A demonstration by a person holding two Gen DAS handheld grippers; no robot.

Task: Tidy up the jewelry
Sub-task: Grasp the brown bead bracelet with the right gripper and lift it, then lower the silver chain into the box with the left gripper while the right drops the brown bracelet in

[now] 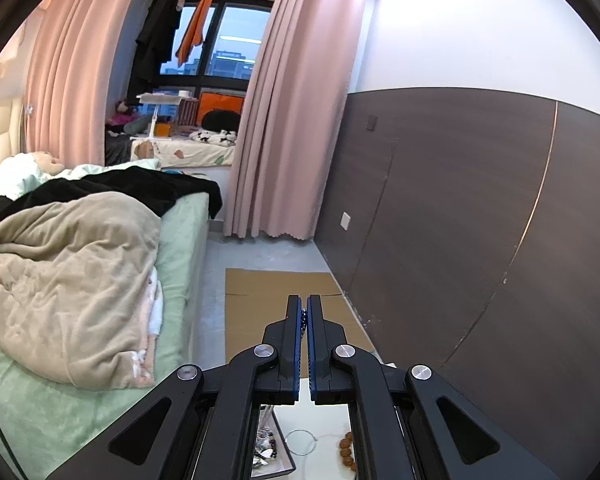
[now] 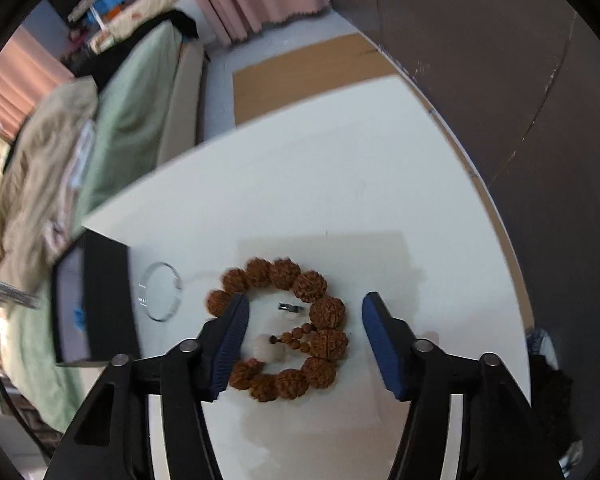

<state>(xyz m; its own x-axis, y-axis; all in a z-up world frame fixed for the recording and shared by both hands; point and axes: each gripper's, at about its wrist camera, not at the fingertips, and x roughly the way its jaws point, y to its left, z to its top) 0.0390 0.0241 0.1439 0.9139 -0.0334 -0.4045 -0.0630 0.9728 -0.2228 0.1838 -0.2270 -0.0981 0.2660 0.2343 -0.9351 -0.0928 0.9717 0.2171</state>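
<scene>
My left gripper (image 1: 304, 307) is shut on a thin dark beaded chain (image 1: 303, 317) and holds it high above the white table (image 1: 324, 416). Below it lie a clear bangle (image 1: 300, 442), a few brown beads (image 1: 346, 450) and a black box (image 1: 269, 450) with jewelry inside. My right gripper (image 2: 305, 312) is open just above a brown walnut-bead bracelet (image 2: 300, 328) on the white table (image 2: 340, 184); its fingers straddle the bracelet. A small silver ring (image 2: 290, 307) lies inside the bracelet loop. The clear bangle (image 2: 160, 291) and the black box (image 2: 96, 304) lie to its left.
A bed (image 1: 80, 280) with blankets stands to the left of the table. A dark panelled wall (image 1: 480, 220) runs along the right. Flat cardboard (image 1: 284, 304) lies on the floor beyond the table. Pink curtains (image 1: 280, 120) hang at the back.
</scene>
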